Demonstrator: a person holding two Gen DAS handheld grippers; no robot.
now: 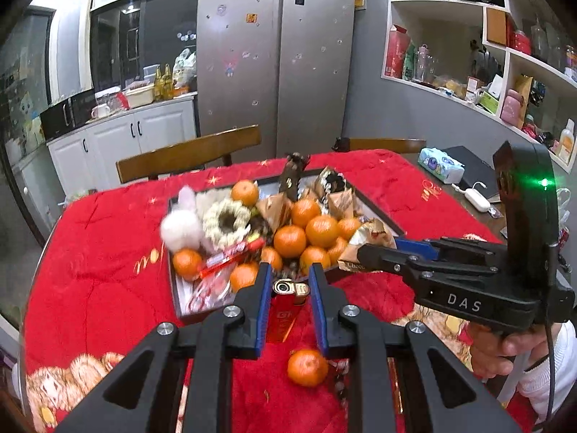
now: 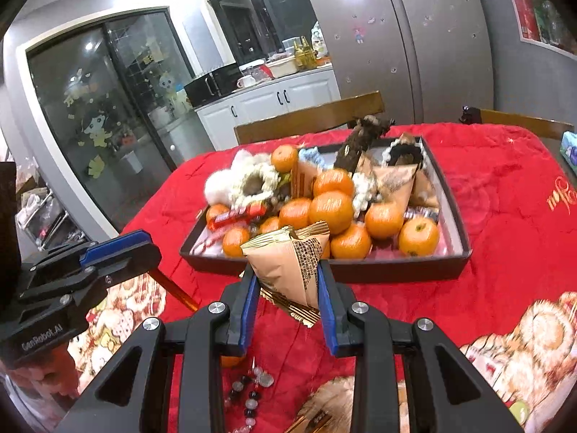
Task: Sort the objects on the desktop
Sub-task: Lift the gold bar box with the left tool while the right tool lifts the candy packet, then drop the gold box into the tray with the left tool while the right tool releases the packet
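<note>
Lighter point(image 1: 286, 306): red, gold-capped, upright between the left gripper's point(image 1: 290, 278) blue fingers point(image 1: 265, 299), cap level with the fingertips. Fingers pinch its sides; it is off the surface point(image 1: 90, 252), just short of the tray's point(image 1: 173, 288) near rim.

Packet point(image 2: 288, 267): tan and gold snack wrapper, pinched between the right gripper's point(image 2: 286, 278) fingers point(image 2: 326, 306), its top standing above the fingertips, its lower gold edge hanging below them. It sits in front of the tray's near wall point(image 2: 360, 270), clear of the red cloth.

Tray: dark, rectangular, piled with oranges point(image 1: 321, 231), more wrapped snacks, a red candy bar point(image 1: 234, 252), a white fluffy toy point(image 1: 180, 227) and a scrunchie point(image 1: 227, 220).

Nearer than the tray, on the cloth: one loose orange point(image 1: 306, 366) under the left gripper; a bead bracelet point(image 2: 249, 393) under the right gripper.

Beyond the tray: two wooden chair backs point(image 1: 187, 155), then a fridge point(image 1: 274, 54).
</note>
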